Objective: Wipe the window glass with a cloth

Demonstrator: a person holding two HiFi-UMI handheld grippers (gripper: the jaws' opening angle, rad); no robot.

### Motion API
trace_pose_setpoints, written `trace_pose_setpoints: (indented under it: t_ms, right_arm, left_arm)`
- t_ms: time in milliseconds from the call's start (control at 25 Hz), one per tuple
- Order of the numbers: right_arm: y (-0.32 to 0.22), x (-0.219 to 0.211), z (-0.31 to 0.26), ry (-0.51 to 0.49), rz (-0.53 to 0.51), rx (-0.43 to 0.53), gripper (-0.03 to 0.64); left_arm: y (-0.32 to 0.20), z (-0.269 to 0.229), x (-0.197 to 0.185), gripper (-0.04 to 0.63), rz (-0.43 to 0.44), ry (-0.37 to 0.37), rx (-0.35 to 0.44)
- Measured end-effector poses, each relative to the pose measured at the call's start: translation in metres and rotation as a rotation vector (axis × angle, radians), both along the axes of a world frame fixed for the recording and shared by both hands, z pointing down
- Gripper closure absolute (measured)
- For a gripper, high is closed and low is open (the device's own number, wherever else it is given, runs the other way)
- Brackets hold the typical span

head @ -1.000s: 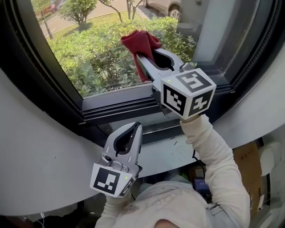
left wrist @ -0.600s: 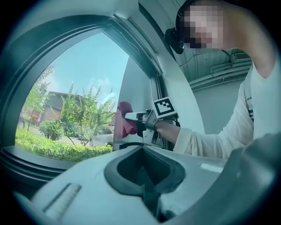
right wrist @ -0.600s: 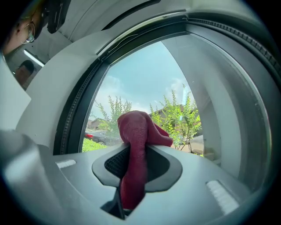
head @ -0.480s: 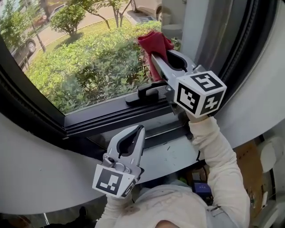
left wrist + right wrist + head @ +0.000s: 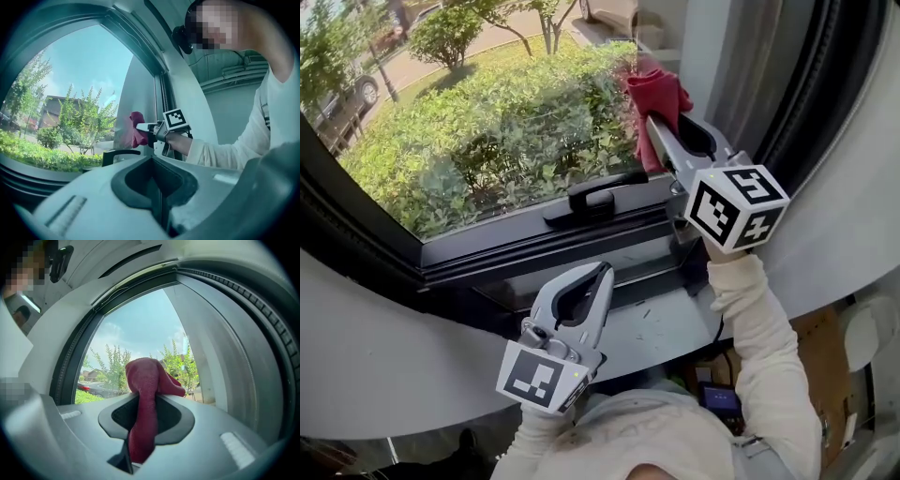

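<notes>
A dark red cloth (image 5: 657,98) is pinched in my right gripper (image 5: 654,122), which is shut on it and holds it up against the window glass (image 5: 497,122) near the pane's right edge. In the right gripper view the cloth (image 5: 143,399) runs down between the jaws and bunches over their tips. In the left gripper view the cloth (image 5: 136,130) shows against the glass, just above the black handle. My left gripper (image 5: 602,274) rests low by the sill, jaws shut with nothing between them, well below and left of the cloth.
A black window handle (image 5: 591,199) lies on the dark lower frame (image 5: 516,248) between the two grippers. The grey sill (image 5: 666,323) is under the right forearm. The thick black frame (image 5: 811,84) stands close on the cloth's right. Bushes and a road lie outside.
The right gripper has carried the cloth rightward along the glass toward the right frame. The view has swung left, bringing the handle into sight. The left gripper has hardly moved.
</notes>
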State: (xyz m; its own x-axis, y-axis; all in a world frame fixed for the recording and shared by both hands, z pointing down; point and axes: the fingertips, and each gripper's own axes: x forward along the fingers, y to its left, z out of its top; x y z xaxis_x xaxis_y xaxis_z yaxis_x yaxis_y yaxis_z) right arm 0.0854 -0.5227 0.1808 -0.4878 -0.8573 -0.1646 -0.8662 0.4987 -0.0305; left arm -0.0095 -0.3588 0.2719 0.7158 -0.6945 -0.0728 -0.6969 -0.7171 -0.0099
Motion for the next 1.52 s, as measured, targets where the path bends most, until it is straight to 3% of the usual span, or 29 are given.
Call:
trace_pose_setpoints:
  t_ms: [480,720,1000,1520]
  right_arm:
    - [0.000,-0.004,0.020,-0.019,-0.007,-0.031,0.512]
    - [0.006,-0.045,0.019,0.051,-0.030,-0.038,0.512]
    - [0.013,-0.086,0.009,0.053,-0.064,-0.055,0.516]
    - [0.036,-0.217,0.009,0.056,-0.176,-0.043,0.518]
  left_arm:
    - [0.008,0.005,-0.006,0.595,-0.027,-0.015,-0.011]
    - [0.016,0.003,-0.029,0.594,-0.057,-0.004,0.007]
    - [0.027,0.006,-0.071,0.595,-0.115,0.018,-0.011]
    - [0.042,0.012,-0.160,0.595,-0.184,0.060,-0.012]
